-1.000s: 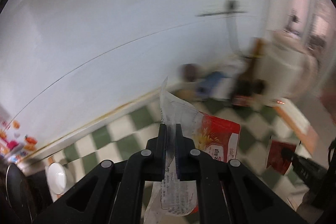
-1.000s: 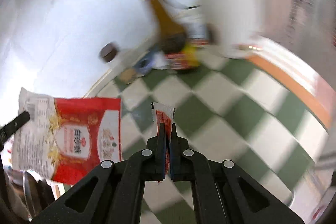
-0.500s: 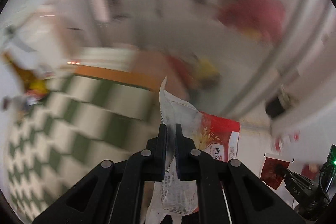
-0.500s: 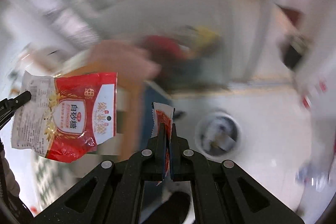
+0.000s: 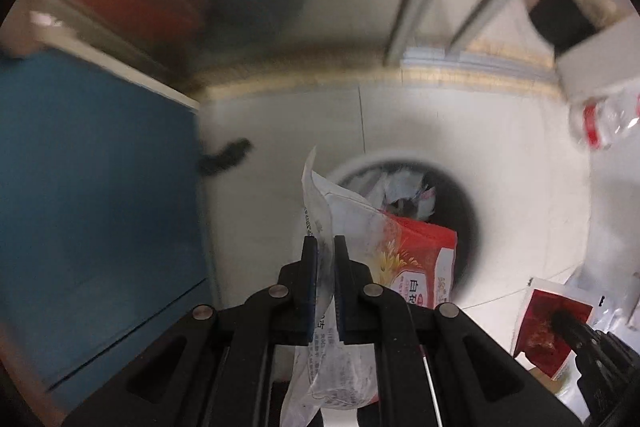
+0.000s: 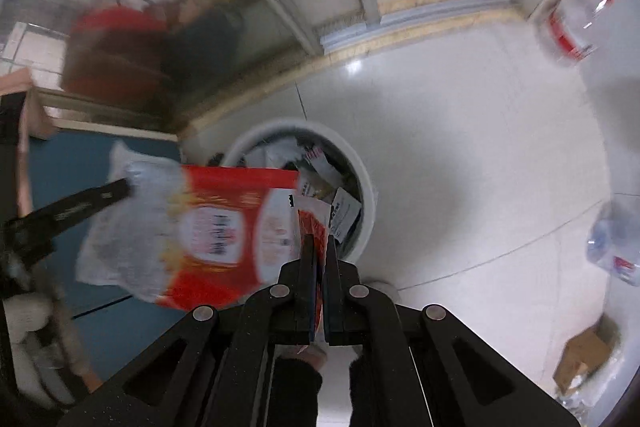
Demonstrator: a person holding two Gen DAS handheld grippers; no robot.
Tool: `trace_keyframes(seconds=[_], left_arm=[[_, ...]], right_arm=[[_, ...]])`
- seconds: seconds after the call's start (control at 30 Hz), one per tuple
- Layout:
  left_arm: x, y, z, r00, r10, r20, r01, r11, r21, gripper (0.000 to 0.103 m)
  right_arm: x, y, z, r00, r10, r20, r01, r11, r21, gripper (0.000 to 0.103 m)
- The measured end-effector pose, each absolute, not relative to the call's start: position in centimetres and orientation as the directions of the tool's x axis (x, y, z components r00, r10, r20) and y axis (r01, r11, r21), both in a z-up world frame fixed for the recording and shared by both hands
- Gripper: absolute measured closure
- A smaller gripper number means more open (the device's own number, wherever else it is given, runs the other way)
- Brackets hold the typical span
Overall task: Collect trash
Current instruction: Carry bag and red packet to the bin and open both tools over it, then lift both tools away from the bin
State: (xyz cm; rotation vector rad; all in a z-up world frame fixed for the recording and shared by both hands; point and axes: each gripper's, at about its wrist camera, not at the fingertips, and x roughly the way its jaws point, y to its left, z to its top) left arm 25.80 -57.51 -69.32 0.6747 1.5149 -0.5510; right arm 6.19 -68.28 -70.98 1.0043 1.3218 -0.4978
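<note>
Sugar bag (image 5: 416, 259): pinched by the left tool (image 5: 325, 251), hanging above the bin's near rim.
Red sachet (image 6: 314, 223): pinched by the right tool (image 6: 318, 247), over the bin (image 6: 366, 179).
Done: both pieces carried to the bin.
Left: releasing them; bottles (image 6: 572, 23) lay on the floor.
</note>
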Motion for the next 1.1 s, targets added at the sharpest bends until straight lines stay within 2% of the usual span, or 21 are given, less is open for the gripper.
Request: trace_keyframes(seconds=[0.1, 0.17, 0.2, 0.23, 0.27, 0.3, 0.33, 0.4, 0.47, 0.6, 0.8, 1.1], left_arm=[[24.9, -58.6, -73.8, -0.030, 0.109, -0.994, 0.732, 0.679, 0.052, 0.091], [24.5, -58.5, -75.3, -0.039, 0.120, -0.992, 0.746, 0.664, 0.051, 0.091], [24.3, -58.4, -75.8, -0.041, 0.118, -0.992, 0.748, 0.662, 0.048, 0.080], [24.4, -58.2, -75.9, -0.037, 0.114, -0.993, 0.746, 0.664, 0.049, 0.067], [24.4, -58.1, -75.7, -0.036, 0.110, -0.993, 0.742, 0.669, 0.047, 0.025], [24.3, -57.6, -75.1, -0.037, 0.102, -0.994, 0.736, 0.676, 0.042, 0.000], [24.3, -57.2, -74.2, -0.032, 0.083, -0.996, 0.726, 0.687, 0.034, 0.000], [24.4, -56.6, -72.6, -0.003, 0.075, -0.997, 0.715, 0.697, 0.050, 0.000], [24.4, -56.0, -69.6, 0.028, 0.045, -0.999, 0.703, 0.709, 0.052, 0.000], [24.0, -54.8, -62.7, 0.099, 0.029, -0.995, 0.696, 0.712, 0.090, 0.000], [22.2, -52.8, -50.8, 0.178, -0.036, -0.983, 0.676, 0.730, 0.096, 0.000], [18.2, -47.0, -34.4, 0.234, -0.141, -0.962, 0.653, 0.756, 0.048, 0.000]], right_arm=[[7.4, -67.4, -76.8, 0.206, 0.278, -0.938, 0.793, 0.514, 0.326, 0.101], [8.1, -67.1, -79.8, 0.188, 0.320, -0.929, 0.802, 0.496, 0.333, 0.101], [8.2, -66.9, -80.9, 0.183, 0.345, -0.920, 0.803, 0.487, 0.343, 0.100], [8.4, -66.6, -81.4, 0.177, 0.358, -0.917, 0.805, 0.484, 0.344, 0.100], [8.5, -66.2, -81.8, 0.167, 0.369, -0.914, 0.805, 0.484, 0.342, 0.098], [8.6, -66.1, -81.7, 0.163, 0.374, -0.913, 0.805, 0.485, 0.343, 0.094], [8.7, -66.1, -81.4, 0.158, 0.370, -0.915, 0.804, 0.490, 0.337, 0.088], [8.6, -66.3, -79.9, 0.158, 0.346, -0.925, 0.798, 0.507, 0.326, 0.042], [8.7, -66.4, -77.5, 0.164, 0.309, -0.937, 0.784, 0.536, 0.314, 0.021], [8.5, -66.5, -71.5, 0.135, 0.207, -0.969, 0.759, 0.607, 0.236, 0.000], [7.0, -65.2, -59.0, 0.130, 0.077, -0.988, 0.717, 0.681, 0.148, 0.000], [2.1, -61.7, -39.4, 0.236, -0.094, -0.967, 0.710, 0.696, 0.106, 0.000]])
